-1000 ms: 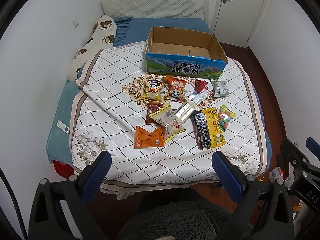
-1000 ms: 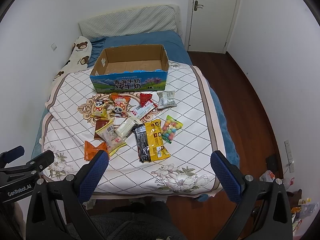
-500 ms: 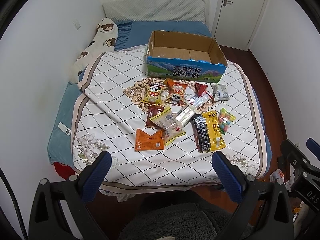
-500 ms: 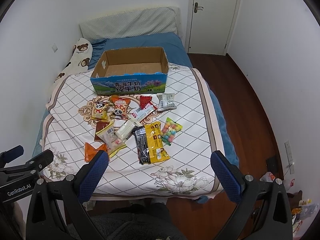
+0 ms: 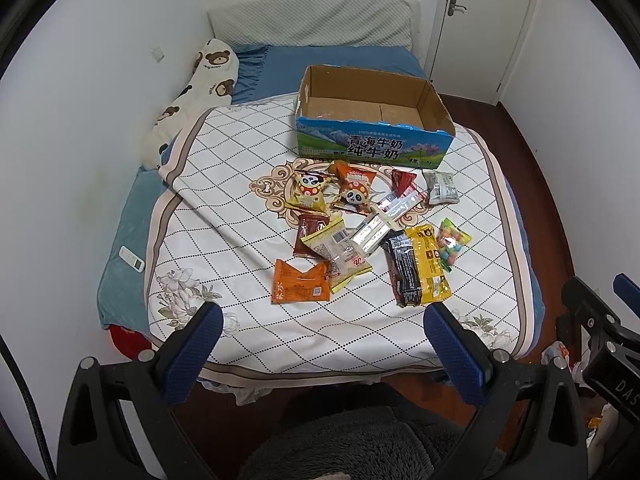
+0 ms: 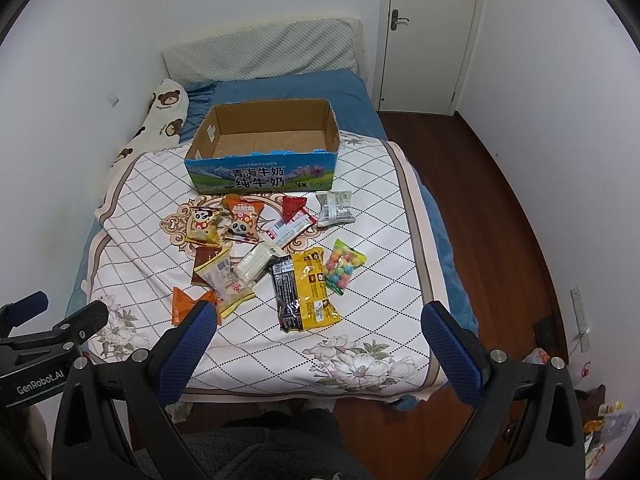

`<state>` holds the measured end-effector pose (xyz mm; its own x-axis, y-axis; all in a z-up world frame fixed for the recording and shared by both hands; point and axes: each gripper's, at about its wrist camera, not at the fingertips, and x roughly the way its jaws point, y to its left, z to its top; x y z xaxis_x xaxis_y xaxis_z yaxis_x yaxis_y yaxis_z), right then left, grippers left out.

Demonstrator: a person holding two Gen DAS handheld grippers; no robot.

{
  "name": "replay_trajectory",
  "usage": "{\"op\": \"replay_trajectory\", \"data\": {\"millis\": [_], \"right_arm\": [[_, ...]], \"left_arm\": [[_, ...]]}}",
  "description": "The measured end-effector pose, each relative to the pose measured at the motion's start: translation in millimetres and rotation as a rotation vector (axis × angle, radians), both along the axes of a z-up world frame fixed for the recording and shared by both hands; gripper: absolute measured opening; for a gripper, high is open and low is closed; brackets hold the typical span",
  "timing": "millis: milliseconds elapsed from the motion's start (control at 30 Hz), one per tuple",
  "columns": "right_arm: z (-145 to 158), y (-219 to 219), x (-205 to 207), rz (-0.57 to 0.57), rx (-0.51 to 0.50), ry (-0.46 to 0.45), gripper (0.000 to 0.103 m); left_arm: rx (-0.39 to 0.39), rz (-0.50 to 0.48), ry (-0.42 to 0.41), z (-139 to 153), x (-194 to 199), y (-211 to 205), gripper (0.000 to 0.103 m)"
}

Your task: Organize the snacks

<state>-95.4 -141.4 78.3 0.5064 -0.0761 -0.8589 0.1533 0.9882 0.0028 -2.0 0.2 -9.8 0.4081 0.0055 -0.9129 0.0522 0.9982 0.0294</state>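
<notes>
Bed [image 5: 240, 208] with quilted white cover was strewn with snack packets [image 5: 360, 232] before an open cardboard box [image 5: 372, 148]; both hand-held grippers, left [image 5: 320, 344] and right [image 6: 320, 340], were held wide open, empty.

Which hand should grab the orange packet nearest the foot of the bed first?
Probably the left. The orange packet lies on the left side of the pile, just ahead of the open left gripper. The right gripper, also open, faces the black and yellow packets.
</notes>
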Motion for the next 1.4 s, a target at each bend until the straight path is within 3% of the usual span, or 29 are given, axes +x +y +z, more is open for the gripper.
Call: {"op": "replay_trajectory", "data": {"millis": [1133, 1267, 1400], "right_arm": [[5.2, 1.8, -1.0, 0.014, 0.011, -0.033, 0.103], [-12.2, -1.2, 11.9, 0.010, 0.026, -0.009, 0.103], [-58.0, -6.6, 41.7, 0.007, 0.024, 0.053, 0.103]], "left_arm": [[0.011, 0.025, -0.021, 4.8, 5.4, 3.1, 0.103], [0.057, 0.076, -0.035, -16.1, 26.1, 16.8, 0.103], [0.117, 0.143, 0.008, -55.8, 52.4, 35.9, 0.103]]}}
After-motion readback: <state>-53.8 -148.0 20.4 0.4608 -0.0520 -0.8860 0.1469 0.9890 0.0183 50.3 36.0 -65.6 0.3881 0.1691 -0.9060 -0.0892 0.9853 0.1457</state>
